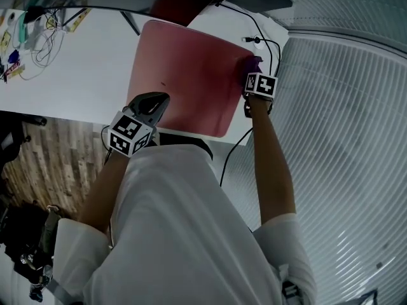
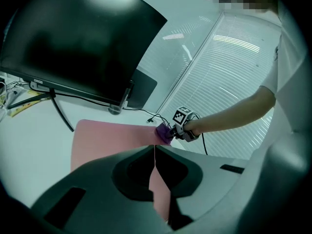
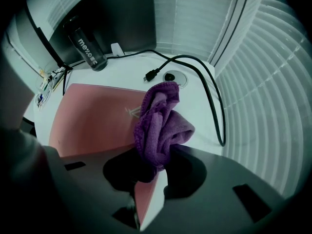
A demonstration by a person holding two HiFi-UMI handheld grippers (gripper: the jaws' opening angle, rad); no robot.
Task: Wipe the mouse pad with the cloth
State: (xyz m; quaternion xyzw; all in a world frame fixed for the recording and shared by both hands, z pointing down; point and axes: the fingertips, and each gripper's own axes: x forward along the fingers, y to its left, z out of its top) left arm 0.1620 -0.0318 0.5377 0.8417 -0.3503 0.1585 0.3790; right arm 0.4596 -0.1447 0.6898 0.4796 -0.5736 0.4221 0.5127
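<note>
Head view: pink mouse pad (image 1: 184, 75) flat on the white desk (image 1: 82, 68). My right gripper (image 1: 249, 76) is at the pad's far right edge, with the purple cloth (image 1: 252, 63) at its tip. My left gripper (image 1: 160, 98) is over the near edge.

Left gripper view: jaws pressed together, nothing between them. A monitor (image 2: 83, 38) stands behind the pad.

Right gripper view: jaws pinch the bunched cloth over the pad's right edge. A black cable (image 3: 209, 96) runs just right of it. A dark bottle (image 3: 87, 45) is beyond.
</note>
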